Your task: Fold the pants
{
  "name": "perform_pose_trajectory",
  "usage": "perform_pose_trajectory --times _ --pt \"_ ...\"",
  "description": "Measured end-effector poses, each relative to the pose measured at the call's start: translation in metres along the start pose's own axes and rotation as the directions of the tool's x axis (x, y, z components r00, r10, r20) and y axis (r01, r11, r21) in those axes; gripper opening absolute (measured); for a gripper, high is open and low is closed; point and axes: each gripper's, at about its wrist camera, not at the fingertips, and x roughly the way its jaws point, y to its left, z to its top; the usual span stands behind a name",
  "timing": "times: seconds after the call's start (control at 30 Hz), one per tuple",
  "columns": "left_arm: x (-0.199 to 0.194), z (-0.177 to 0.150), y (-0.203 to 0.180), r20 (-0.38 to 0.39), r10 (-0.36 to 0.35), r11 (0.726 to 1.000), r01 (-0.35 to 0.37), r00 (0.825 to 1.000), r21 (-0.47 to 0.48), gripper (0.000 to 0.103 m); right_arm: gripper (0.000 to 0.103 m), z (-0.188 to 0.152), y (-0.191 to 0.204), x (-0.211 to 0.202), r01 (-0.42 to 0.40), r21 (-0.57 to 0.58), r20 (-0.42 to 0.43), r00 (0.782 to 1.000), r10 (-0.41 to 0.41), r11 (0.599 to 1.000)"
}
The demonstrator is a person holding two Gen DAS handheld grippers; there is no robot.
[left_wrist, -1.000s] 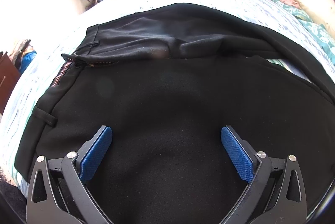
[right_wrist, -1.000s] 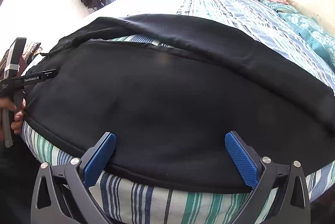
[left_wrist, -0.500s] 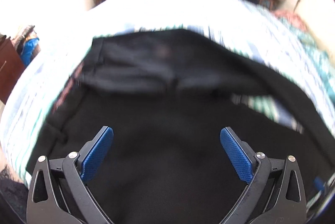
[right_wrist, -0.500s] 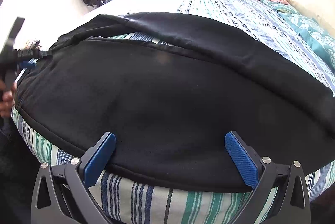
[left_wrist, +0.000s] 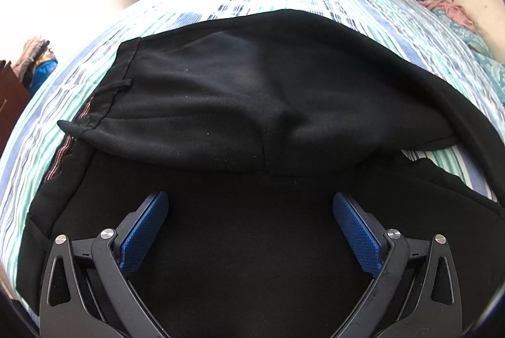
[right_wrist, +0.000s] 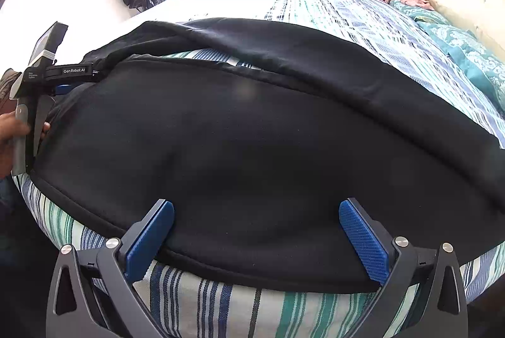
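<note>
Black pants (left_wrist: 221, 91) lie spread on my striped bed (right_wrist: 363, 22), waist end folded over. My left tongs (left_wrist: 249, 230) gape wide above the fabric; my right tongs (right_wrist: 255, 238) gape wide at the near hem.

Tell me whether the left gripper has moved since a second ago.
Yes. In the right wrist view, the left gripper sits higher and farther right against the pants than before, now over their left end.

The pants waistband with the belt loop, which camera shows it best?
The left wrist view: the waistband and belt loop lie plainly in sight. The right wrist view shows only the pants legs, with the waist end behind the left gripper.
</note>
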Motion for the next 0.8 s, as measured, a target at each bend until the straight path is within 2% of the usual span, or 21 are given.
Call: perform_pose_trajectory --times 0.23,0.37,0.8 --pt "0.005 0.007 0.002 0.001 -0.005 1.000 0.005 1.000 -0.003 0.103 0.103 -0.001 0.000 0.000 -0.001 -0.001 0.006 1.000 0.001 1.000" --pt "-0.001 -0.006 0.002 0.004 -0.004 1.000 0.004 1.000 -0.003 0.103 0.103 -0.001 0.000 0.000 0.000 -0.003 0.003 1.000 0.000 1.000" --pt "0.000 -0.006 0.001 0.005 -0.001 1.000 0.001 1.000 -0.001 0.103 0.103 -0.001 -0.001 -0.001 -0.012 -0.012 0.008 1.000 0.012 1.000"
